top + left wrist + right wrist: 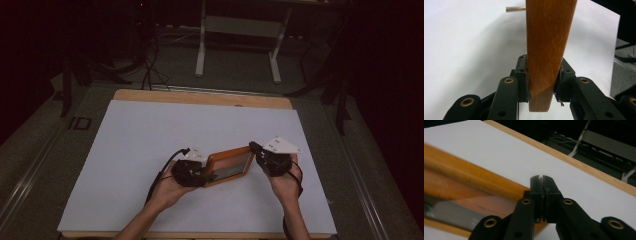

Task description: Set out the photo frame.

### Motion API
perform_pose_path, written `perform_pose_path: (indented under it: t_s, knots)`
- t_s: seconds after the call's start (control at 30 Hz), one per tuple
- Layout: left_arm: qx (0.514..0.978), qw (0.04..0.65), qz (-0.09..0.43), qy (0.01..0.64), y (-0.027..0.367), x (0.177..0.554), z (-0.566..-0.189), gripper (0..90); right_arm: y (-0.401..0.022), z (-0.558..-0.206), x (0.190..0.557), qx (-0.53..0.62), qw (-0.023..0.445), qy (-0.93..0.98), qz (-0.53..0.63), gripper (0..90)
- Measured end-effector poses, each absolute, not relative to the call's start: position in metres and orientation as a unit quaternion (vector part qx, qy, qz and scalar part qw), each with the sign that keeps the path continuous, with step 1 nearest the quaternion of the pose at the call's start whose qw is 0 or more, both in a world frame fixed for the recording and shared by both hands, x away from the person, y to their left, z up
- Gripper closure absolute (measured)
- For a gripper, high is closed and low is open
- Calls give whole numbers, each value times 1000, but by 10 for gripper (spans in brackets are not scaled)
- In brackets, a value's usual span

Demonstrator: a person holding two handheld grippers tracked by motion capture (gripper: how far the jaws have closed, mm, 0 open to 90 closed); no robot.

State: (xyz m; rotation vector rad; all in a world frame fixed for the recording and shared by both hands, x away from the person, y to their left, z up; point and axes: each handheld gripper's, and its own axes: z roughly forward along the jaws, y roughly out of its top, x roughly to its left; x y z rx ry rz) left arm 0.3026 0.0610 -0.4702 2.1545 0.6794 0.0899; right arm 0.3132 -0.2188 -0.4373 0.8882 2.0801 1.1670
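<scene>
Standing here, the one marking I can read is "ID" [80, 123], in dark letters on the grey floor beside the table's far left corner, well away from both pairs of jaws. Nothing readable stands on the wooden frame [230, 166] held between the jaws, nor on the white sheet [165, 135] under them.

A wooden picture frame [230, 166] with an orange-brown border and a greyish glass pane is tilted up off the counter [150, 145]. Its left border sits pinched between the left fingers [524, 82]; its right edge lies just beside the closed right fingers [536, 192].
</scene>
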Motion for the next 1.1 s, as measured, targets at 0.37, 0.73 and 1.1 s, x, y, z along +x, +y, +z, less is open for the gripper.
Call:
perform_pose_path:
  t_s: [0.37,0.73,1.1]
  knots:
    - [862,440,51,245,105,304,-434,692,-212,-431,309,278,240,807,462,716]
    - [868,445,73,208,107,297,-426,692,-197,-435,311,210,153,838,480,461]
    - [870,455,78,174,106,293,-425,690,-180,-445,320,181,112,841,497,305]
